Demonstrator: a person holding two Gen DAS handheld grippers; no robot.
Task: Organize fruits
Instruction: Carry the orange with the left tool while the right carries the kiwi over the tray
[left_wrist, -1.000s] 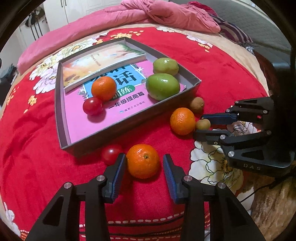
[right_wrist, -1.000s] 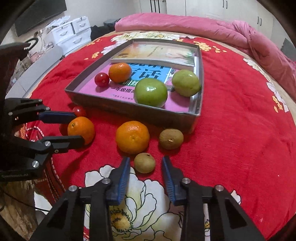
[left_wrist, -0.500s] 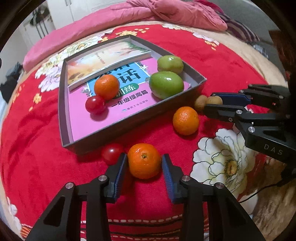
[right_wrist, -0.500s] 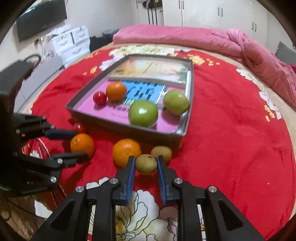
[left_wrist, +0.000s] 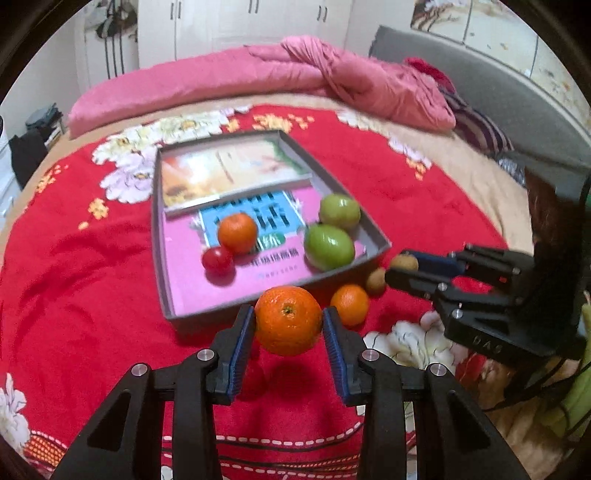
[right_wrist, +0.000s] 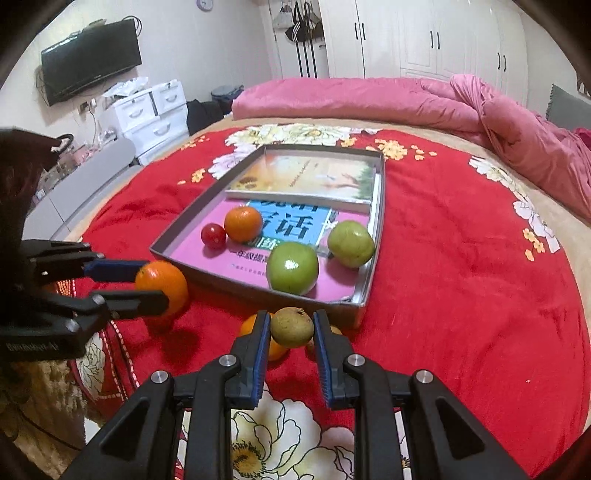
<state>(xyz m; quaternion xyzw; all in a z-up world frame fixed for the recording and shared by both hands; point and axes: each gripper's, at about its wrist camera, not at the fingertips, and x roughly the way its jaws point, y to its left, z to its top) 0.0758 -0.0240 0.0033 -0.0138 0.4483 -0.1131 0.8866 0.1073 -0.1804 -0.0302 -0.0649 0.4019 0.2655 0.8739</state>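
Note:
My left gripper (left_wrist: 288, 326) is shut on an orange (left_wrist: 288, 320) and holds it just above the red bedspread, in front of the grey tray (left_wrist: 162, 258). My right gripper (right_wrist: 291, 332) is shut on a small brown fruit (right_wrist: 291, 326), also off the bed near the tray's (right_wrist: 229, 280) front wall. Each gripper shows in the other view: the right gripper (left_wrist: 402, 268) with the brown fruit (left_wrist: 404, 263), the left gripper (right_wrist: 153, 282) with the orange (right_wrist: 162, 282). In the tray lie an orange (left_wrist: 237, 232), a tomato (left_wrist: 218, 259) and two green fruits (left_wrist: 328, 246) (left_wrist: 339, 212).
On the bedspread by the tray's near corner lie another orange (left_wrist: 349, 304) and a brown fruit (left_wrist: 376, 281). Two books (right_wrist: 306, 177) line the tray floor. A pink quilt (left_wrist: 332, 81) is piled at the far side; white drawers (right_wrist: 151, 114) stand left of the bed.
Both grippers closed on their fruit, the left on the orange and the right on the brown fruit. Both then rose, lifting the fruit off the bedspread.

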